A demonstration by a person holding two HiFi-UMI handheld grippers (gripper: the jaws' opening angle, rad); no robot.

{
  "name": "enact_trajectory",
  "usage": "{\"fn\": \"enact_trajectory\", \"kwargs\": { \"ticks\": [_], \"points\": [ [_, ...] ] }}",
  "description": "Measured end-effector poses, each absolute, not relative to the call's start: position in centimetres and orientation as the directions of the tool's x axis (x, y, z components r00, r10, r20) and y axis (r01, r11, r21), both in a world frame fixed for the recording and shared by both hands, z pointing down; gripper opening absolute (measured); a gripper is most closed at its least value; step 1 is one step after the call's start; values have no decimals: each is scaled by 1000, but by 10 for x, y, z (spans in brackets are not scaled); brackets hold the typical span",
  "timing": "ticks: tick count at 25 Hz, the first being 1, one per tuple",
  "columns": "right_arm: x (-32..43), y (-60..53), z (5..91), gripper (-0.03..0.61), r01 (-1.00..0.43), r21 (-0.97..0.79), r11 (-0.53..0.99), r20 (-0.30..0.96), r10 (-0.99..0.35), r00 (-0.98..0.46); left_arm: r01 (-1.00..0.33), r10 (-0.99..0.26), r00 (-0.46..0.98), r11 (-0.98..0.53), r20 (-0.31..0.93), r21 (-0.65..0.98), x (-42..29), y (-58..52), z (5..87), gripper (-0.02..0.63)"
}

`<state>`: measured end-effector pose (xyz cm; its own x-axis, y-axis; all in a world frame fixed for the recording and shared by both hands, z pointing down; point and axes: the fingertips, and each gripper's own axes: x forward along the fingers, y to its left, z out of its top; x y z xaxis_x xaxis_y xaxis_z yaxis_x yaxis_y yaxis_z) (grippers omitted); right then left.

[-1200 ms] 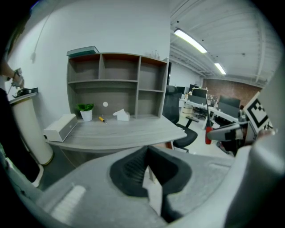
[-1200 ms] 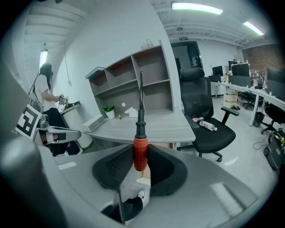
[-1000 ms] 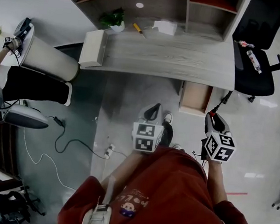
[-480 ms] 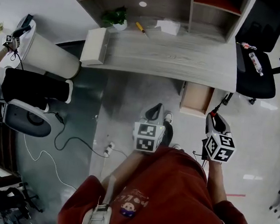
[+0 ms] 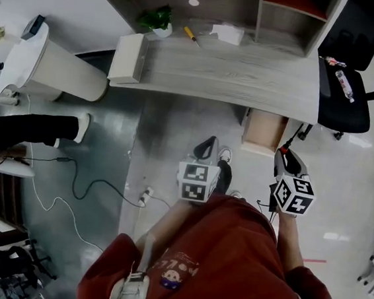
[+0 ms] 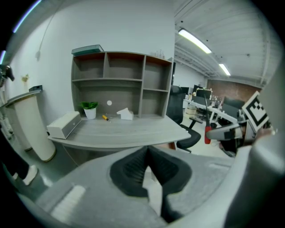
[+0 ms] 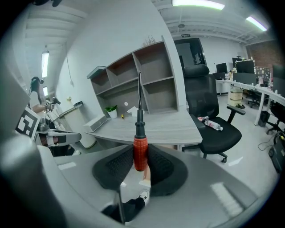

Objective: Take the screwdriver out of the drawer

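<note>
Right gripper view: one red-handled screwdriver with a black collar and thin metal shaft stands upright, its handle clamped between the pads of the right gripper. Past the tip lies a curved grey wood-grain desk. To the gripper's right, one black office chair carries one plastic bottle. The left gripper has its jaws pressed together on nothing. In the head view, a pale wooden drawer juts out just ahead of the right gripper, its inside hard to make out. One small yellow-handled screwdriver lies far back on the desk.
</note>
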<state>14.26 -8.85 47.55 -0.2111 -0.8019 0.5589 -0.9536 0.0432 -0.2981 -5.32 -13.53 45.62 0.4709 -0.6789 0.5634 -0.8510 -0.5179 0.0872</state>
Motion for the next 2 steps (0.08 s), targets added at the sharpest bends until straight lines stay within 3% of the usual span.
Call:
{"fn": "enact_trajectory", "kwargs": {
  "ticks": [2],
  "points": [
    [141,-90,476,100,-954,-296,46,560,-801,-212,-851,-680,471,-518,561,86,-54,-137,457,-2]
  ]
}}
